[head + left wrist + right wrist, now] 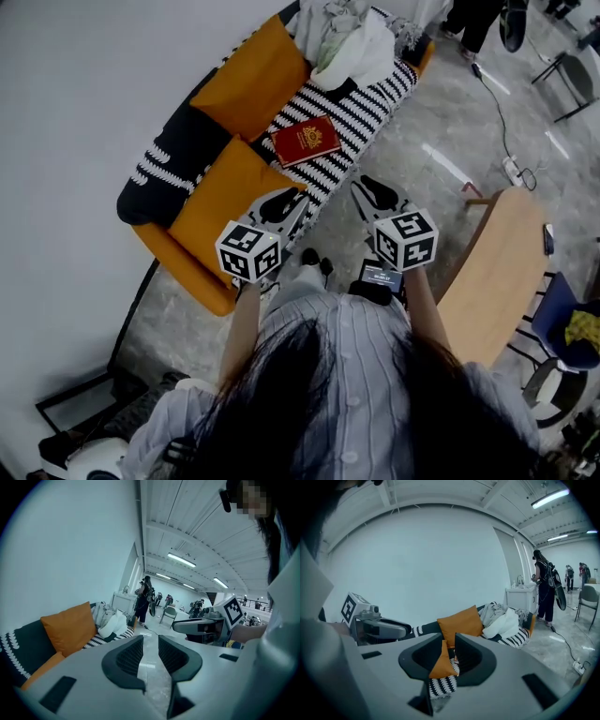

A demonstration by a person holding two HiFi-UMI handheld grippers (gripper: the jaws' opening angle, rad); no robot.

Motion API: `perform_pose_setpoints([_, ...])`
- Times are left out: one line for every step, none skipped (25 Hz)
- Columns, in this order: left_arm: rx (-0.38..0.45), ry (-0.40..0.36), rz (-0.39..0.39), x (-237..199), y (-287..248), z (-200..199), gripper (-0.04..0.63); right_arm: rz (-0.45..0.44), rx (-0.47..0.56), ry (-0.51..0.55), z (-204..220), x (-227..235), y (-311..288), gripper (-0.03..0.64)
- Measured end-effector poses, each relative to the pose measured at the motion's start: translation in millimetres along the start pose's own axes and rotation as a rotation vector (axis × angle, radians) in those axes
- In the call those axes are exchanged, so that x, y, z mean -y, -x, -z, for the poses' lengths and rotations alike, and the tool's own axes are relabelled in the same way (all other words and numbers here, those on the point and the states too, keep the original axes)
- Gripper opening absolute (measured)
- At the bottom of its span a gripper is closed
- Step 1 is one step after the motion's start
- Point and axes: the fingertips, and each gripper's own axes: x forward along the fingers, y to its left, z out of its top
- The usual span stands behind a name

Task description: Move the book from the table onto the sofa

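A red book (pixel 306 141) with a gold emblem lies flat on the striped cover of the sofa (pixel 361 112), between the orange cushions and a pile of clothes. My left gripper (pixel 281 203) hangs in front of the sofa's near edge, short of the book, its jaws a narrow gap apart and empty (pixel 150 651). Beside it, my right gripper (pixel 377 192) hovers over the floor, also slightly apart with nothing between its jaws (pixel 449 656). Neither gripper touches the book.
Two orange cushions (pixel 253 75) (pixel 220 192) lean on the sofa back, with a white clothes pile (pixel 352 42) at its far end. A wooden table (pixel 492 272) stands to the right, a blue chair (pixel 562 319) beyond it. A cable and power strip (pixel 514 169) lie on the floor.
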Motion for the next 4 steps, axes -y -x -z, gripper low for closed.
perform_pose_setpoints([0.003,-0.003,0.001,-4.5,-1.4,-2.2,0.110,0.009,0.002,0.000,-1.8,3.1,-3.1,0.094])
perform_pose_setpoints([0.005,-0.007,0.001,-9.7,-2.3,-4.4,0.110,0.017,0.006,-0.001,-3.8,5.6,-6.8,0.094])
perform_pose_setpoints([0.007,-0.010,0.000,-15.1,-2.6,-6.5,0.110,0.024,0.010,-0.003,-5.8,7.6,-10.7,0.094])
perform_pose_setpoints([0.008,-0.014,-0.002,-20.6,-2.8,-8.5,0.110,0.031,0.014,-0.005,-7.8,9.3,-14.8,0.094])
